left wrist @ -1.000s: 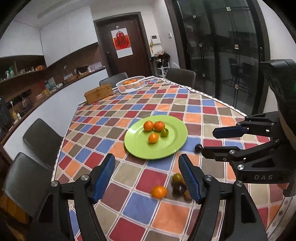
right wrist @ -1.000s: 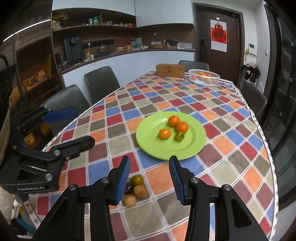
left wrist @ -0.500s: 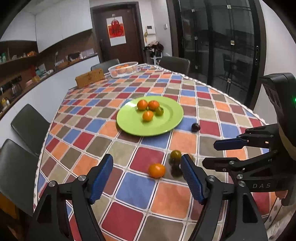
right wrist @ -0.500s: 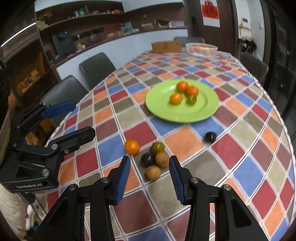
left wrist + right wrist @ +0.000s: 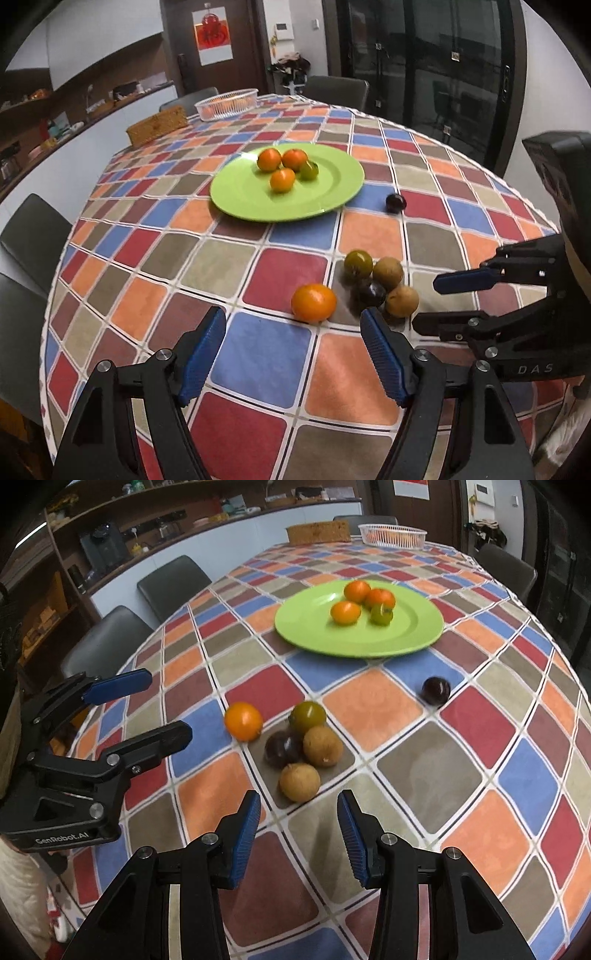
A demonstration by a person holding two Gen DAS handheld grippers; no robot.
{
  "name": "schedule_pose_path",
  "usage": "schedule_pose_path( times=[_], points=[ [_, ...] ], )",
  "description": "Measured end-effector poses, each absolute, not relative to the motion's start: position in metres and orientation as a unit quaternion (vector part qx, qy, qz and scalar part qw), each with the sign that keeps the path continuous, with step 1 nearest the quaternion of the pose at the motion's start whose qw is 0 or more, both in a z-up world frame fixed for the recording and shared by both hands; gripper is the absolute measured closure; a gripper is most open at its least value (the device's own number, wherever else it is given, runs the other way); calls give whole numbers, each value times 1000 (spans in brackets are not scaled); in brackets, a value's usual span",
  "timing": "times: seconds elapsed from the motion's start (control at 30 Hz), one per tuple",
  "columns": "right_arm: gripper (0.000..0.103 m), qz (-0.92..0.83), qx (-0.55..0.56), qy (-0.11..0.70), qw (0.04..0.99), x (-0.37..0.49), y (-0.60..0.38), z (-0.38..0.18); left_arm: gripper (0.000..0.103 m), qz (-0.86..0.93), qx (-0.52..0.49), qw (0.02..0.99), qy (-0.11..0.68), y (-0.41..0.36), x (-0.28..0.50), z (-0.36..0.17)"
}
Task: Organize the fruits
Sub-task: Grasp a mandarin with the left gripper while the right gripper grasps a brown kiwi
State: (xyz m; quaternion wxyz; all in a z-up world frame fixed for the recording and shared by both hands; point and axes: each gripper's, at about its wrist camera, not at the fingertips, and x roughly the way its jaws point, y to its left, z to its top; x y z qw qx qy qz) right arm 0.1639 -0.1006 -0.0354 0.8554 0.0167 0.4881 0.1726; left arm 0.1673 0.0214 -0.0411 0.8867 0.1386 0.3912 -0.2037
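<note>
A long dining table covered by a checked tablecloth of red, blue, orange and grey squares fills both views, with dark padded chairs along its side. Toward the middle sits a round lime-green plate holding three small orange mandarins and one green round fruit, all four bunched close together. At the far end stand a white wire basket and, just beside it, a woven brown box. The left gripper, black with blue ribbed pads, hangs over the cloth with its jaws spread wide and nothing between them; the right gripper is likewise released and empty. Nearer the grippers, off the plate, lies a loose cluster: a lone orange mandarin just beside a greenish-yellow round fruit, two tan-brown round fruits and a dark purple plum (these four touch one another). The nearer tan fruit sits just ahead of the right gripper's gap. A second dark purple plum rests alone on the cloth, between the cluster and the plate's rim.
</note>
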Motion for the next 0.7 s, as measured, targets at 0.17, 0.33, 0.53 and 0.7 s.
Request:
schedule_pose_path(
  times=[0.17,0.33,0.53,0.7],
  points=[
    [59,172,9,492,854,167,-96,-42,29,-213,127,880,406,23,177,-55],
    [62,171,-1,495,852,170,-93,-47,29,-214,130,877,410,21,187,-64],
    [66,175,5,499,849,174,-96,-50,32,-223,135,871,416,13,196,-71],
    [72,181,15,501,846,178,-97,-51,42,-231,141,863,426,7,203,-77]
  ],
)
